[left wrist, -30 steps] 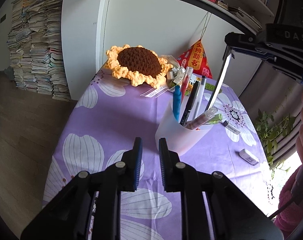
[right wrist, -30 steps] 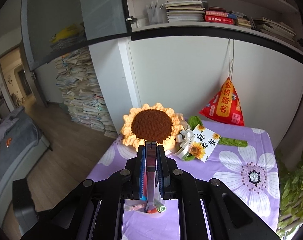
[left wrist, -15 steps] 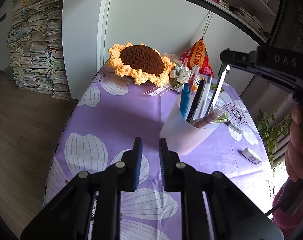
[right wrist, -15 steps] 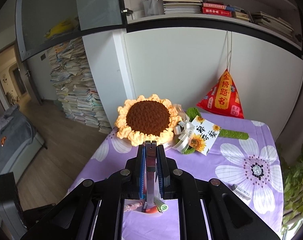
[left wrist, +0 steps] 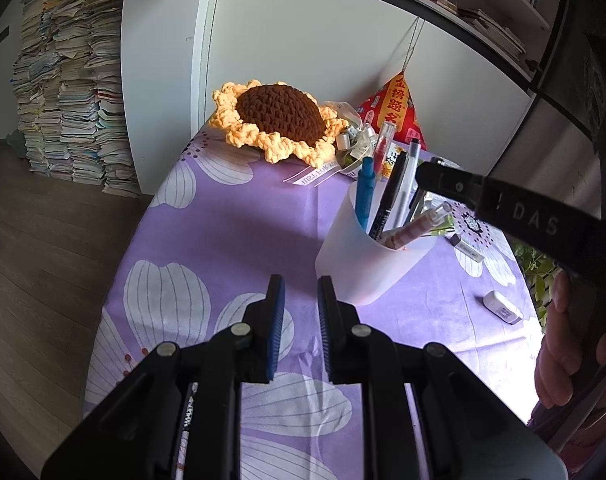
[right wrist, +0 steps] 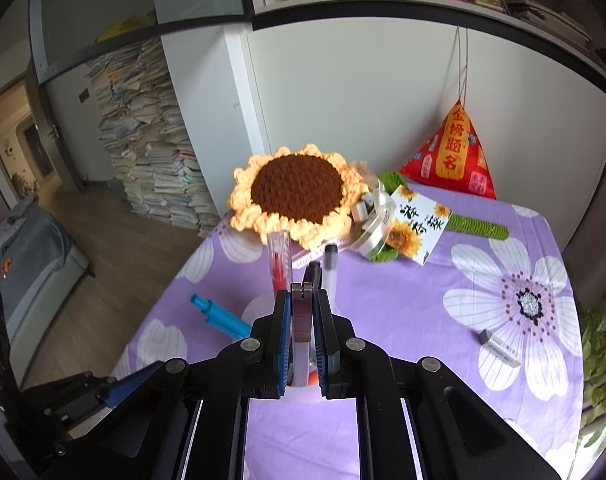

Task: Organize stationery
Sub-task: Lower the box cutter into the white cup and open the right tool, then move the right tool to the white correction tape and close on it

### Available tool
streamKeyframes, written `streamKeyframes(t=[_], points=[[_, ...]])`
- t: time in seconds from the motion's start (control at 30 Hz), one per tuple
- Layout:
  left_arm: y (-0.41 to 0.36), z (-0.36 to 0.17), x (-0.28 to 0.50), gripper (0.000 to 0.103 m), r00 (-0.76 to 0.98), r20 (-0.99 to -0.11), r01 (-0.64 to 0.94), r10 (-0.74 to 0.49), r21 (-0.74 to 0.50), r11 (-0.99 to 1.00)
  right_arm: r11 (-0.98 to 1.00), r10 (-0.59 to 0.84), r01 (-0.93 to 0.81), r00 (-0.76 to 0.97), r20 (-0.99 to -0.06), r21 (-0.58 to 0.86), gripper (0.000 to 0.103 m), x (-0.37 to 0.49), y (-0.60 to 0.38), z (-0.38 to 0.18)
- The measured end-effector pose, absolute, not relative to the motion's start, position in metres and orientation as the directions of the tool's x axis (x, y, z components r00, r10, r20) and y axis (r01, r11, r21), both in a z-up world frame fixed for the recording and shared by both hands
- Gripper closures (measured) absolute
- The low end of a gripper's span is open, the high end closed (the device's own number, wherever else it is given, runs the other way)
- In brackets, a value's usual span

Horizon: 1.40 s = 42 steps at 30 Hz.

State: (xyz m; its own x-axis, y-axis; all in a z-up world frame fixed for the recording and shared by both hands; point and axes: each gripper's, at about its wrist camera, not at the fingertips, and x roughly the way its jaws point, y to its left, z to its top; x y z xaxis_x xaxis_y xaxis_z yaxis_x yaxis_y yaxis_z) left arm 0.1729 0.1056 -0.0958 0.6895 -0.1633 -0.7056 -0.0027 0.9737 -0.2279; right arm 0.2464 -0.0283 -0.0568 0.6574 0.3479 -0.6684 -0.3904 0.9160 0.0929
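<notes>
A white pen cup (left wrist: 373, 258) is seen standing on a purple flowered tablecloth (left wrist: 231, 240), holding a blue pen (left wrist: 365, 194), a black pen (left wrist: 391, 196) and others. The right gripper (right wrist: 303, 300) is positioned directly over the cup, its jaws clamped on a thin upright silvery item (right wrist: 302, 320), possibly a ruler. The left gripper (left wrist: 299, 292) is held just beside the cup, jaws nearly closed with nothing between them. An eraser (left wrist: 502, 307) lies apart on the cloth.

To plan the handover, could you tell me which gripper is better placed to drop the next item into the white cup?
Right. The right gripper is shut on a flat ruler-like strip directly above the white cup. The left gripper holds nothing and sits beside the cup.
</notes>
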Motion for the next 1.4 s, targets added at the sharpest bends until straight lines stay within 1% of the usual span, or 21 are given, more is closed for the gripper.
streamKeyframes(t=[0.17,0.47,0.6,0.77,0.87,0.93,1.0,1.13,1.27,1.4], points=[[0.1,-0.097,0.171,0.088,0.684,-0.71,0.008,-0.167,-0.221,0.975,0.918,0.338,-0.386,0.644,-0.686,0.09,0.091,0.246,-0.03,-0.065],[0.09,-0.097,0.168,0.085,0.68,-0.713,0.023,-0.17,-0.21,0.977,0.899,0.401,-0.4,0.581,-0.709,0.18,0.091,0.243,-0.044,-0.069],[0.086,-0.097,0.167,0.085,0.679,-0.715,0.025,-0.168,-0.206,0.978,0.894,0.41,-0.412,0.586,-0.699,0.178,0.091,0.235,-0.051,-0.064],[0.08,-0.097,0.164,0.084,0.681,-0.713,0.032,-0.167,-0.199,0.98,0.895,0.422,-0.395,0.601,-0.679,0.207,0.088,0.228,-0.073,-0.052],[0.075,-0.095,0.163,0.084,0.686,-0.708,0.033,-0.167,-0.199,0.979,0.908,0.402,-0.367,0.63,-0.665,0.202,0.084,0.226,-0.092,-0.044],[0.069,-0.095,0.163,0.084,0.684,-0.71,0.044,-0.17,-0.193,0.98,0.92,0.374,-0.348,0.643,-0.668,0.181,0.076,0.225,-0.107,-0.043],[0.062,-0.095,0.162,0.084,0.684,-0.709,0.055,-0.172,-0.185,0.981,0.93,0.347,-0.329,0.649,-0.678,0.161,0.071,0.223,-0.121,-0.046],[0.046,-0.094,0.16,0.084,0.679,-0.712,0.084,-0.179,-0.167,0.982,0.948,0.286,-0.299,0.646,-0.707,0.11,0.07,0.22,-0.152,-0.057],[0.029,-0.095,0.161,0.084,0.666,-0.723,0.104,-0.184,-0.155,0.982,0.964,0.244,-0.238,0.626,-0.741,0.117,0.07,0.221,-0.191,-0.072],[0.007,-0.095,0.161,0.081,0.655,-0.732,0.138,-0.187,-0.128,0.982,0.972,0.212,-0.21,0.595,-0.775,0.104,0.07,0.224,-0.222,-0.088]])
